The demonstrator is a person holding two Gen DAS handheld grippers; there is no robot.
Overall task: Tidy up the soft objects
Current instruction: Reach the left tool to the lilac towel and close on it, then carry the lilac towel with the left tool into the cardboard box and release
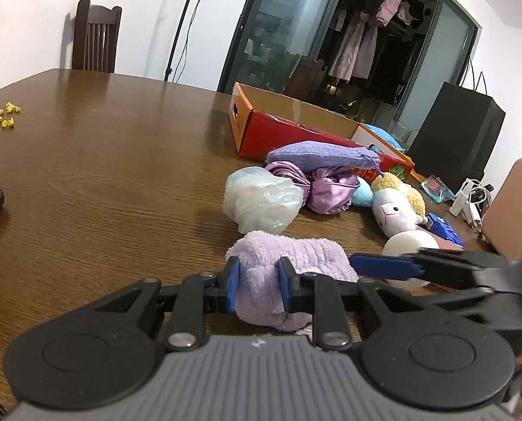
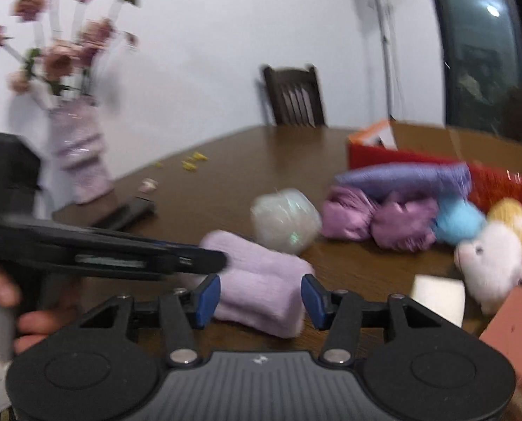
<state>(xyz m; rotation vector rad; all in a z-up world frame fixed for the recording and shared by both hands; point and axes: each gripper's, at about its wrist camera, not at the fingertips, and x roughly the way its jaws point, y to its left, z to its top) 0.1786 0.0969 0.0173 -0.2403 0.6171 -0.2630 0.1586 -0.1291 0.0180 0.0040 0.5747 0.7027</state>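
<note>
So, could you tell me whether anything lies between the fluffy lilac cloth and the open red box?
Yes. The left gripper is shut on the fluffy lilac cloth, and a heap lies between it and the red box: a clear plastic bundle, purple satin fabric and a folded purple towel against the box wall.

The right gripper (image 2: 260, 300), jaws apart, straddles a fluffy lilac folded cloth (image 2: 261, 287) lying on the brown wooden surface (image 2: 261, 161).

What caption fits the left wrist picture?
Left hand-held gripper pinching a fluffy lilac cloth on a brown wooden table.
</note>
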